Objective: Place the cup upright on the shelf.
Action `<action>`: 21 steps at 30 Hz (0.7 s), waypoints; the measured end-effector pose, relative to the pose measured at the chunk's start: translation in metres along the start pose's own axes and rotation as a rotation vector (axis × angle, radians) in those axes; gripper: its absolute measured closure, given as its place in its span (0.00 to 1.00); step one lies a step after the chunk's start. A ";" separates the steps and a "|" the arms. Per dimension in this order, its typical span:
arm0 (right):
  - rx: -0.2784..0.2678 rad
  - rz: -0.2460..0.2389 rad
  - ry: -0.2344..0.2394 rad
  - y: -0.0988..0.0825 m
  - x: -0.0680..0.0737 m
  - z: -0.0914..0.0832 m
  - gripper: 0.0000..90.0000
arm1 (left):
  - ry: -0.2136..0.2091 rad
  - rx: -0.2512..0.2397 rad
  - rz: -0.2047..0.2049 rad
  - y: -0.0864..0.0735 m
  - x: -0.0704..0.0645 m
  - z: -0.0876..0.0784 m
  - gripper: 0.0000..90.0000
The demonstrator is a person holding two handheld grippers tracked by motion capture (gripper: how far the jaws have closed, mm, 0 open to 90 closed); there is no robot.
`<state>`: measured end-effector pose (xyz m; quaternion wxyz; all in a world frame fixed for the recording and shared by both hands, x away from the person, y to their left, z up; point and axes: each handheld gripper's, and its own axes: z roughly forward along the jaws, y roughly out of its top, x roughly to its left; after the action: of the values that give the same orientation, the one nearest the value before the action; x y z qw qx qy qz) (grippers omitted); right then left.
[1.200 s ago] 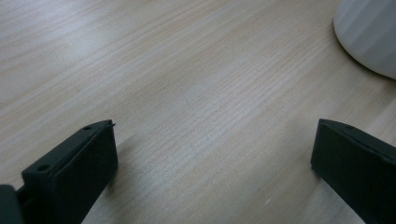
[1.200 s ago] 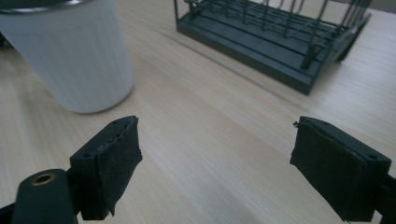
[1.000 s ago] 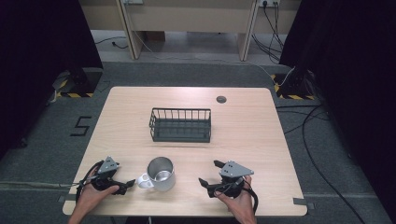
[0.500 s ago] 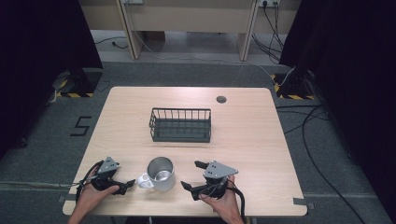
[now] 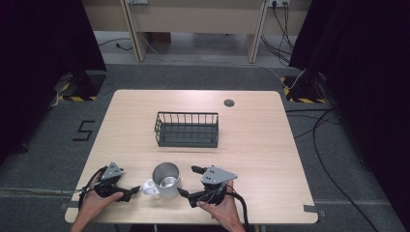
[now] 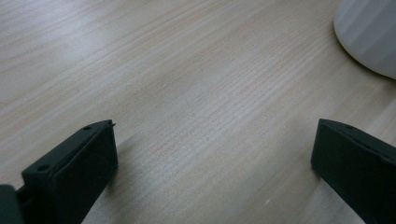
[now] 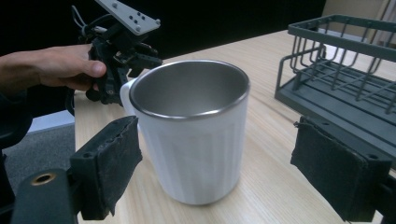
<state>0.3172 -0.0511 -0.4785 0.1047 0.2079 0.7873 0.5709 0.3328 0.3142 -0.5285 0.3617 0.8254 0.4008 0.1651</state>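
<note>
The white mug [image 5: 167, 180], steel-lined, is standing upright by the near edge of the table [image 5: 270, 145]; it is looking light, rigid and slick-walled; the right gripper [image 5: 186, 181] is flanking its body, jaws spread, pads clear; the left gripper [image 5: 134, 191], also spread, is sitting by the handle; a mid-wall grip is seeming safest; open room is lying before the wire basket [image 5: 187, 129] farther off

The mug [image 7: 194, 135] has a matt white ribbed outside and brushed steel inside, the table [image 5: 270, 145] pale wood grain, the basket [image 5: 187, 129] dark matt-coated wire.
</note>
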 end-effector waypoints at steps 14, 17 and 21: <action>-0.033 -0.009 0.021 0.004 0.006 0.024 0.17 | -0.001 0.000 0.002 0.000 0.000 0.000 0.00; -0.035 -0.011 0.023 0.005 0.007 0.027 0.17 | 0.000 0.000 0.001 0.000 0.000 0.000 0.00; -0.041 -0.011 0.020 0.006 0.007 0.030 0.17 | -0.001 0.000 0.002 0.000 0.000 0.000 0.00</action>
<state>0.3243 -0.0212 -0.4823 0.1041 0.1957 0.7776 0.5884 0.3329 0.3143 -0.5285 0.3616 0.8258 0.4001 0.1652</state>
